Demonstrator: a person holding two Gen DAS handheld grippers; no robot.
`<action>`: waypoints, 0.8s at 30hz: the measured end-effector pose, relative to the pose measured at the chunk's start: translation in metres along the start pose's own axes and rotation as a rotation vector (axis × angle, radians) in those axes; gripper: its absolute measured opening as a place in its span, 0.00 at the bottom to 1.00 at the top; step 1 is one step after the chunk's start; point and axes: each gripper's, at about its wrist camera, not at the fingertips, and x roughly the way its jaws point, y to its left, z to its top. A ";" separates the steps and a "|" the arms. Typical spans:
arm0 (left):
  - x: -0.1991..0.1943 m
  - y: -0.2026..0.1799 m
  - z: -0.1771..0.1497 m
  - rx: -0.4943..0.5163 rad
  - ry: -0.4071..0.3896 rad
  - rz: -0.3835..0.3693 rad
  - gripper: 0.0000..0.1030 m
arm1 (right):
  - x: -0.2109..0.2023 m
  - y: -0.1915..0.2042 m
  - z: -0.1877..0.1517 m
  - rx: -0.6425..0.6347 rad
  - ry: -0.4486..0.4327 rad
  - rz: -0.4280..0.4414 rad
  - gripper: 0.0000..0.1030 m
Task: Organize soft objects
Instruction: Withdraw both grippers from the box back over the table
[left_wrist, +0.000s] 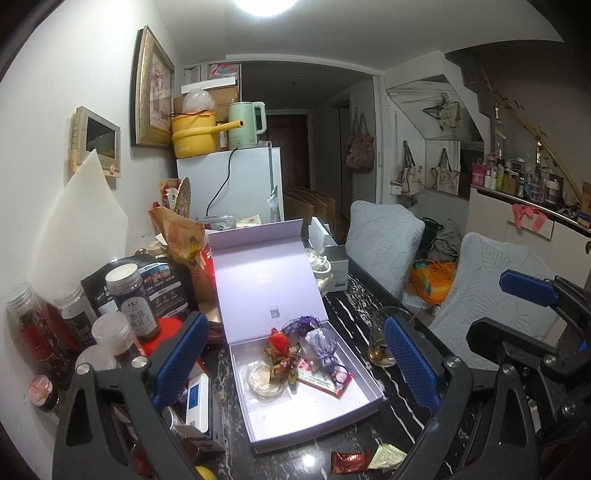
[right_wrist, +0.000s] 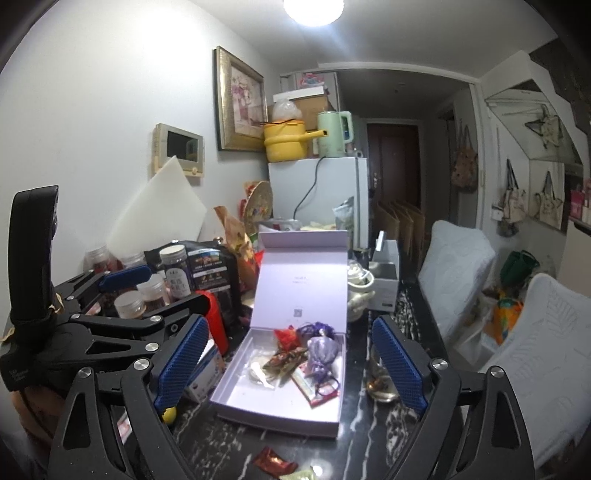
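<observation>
An open lavender box (left_wrist: 354, 398) (right_wrist: 236, 391) lies on the dark marble table with its lid upright. Inside lie a purple sachet pouch (left_wrist: 321, 347) (right_wrist: 321, 350), a red pouch (left_wrist: 279, 341) (right_wrist: 286, 338), a patterned pouch (right_wrist: 284, 360) and flat packets (left_wrist: 325, 384). A red foil packet (left_wrist: 349, 461) (right_wrist: 275, 461) and a pale green packet (left_wrist: 386, 456) lie on the table in front of the box. My left gripper (left_wrist: 295, 362) is open and empty, above the box. My right gripper (right_wrist: 291, 365) is open and empty, also facing the box.
Jars and bottles (left_wrist: 125, 295) and snack bags crowd the table's left side. A glass cup (left_wrist: 382, 343) (right_wrist: 380, 384) stands right of the box. A white teapot (right_wrist: 358, 291) and white carton (right_wrist: 386, 280) sit behind it. Cushioned chairs (left_wrist: 384, 240) line the right.
</observation>
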 end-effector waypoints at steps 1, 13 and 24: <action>-0.002 0.000 -0.002 0.001 0.001 -0.003 0.95 | -0.003 0.001 -0.002 -0.005 -0.001 -0.010 0.89; -0.008 0.005 -0.043 -0.038 0.075 -0.036 0.95 | -0.014 0.014 -0.042 -0.001 0.049 -0.043 0.89; 0.004 0.001 -0.092 -0.051 0.195 -0.061 0.95 | -0.003 0.016 -0.092 0.050 0.146 -0.016 0.89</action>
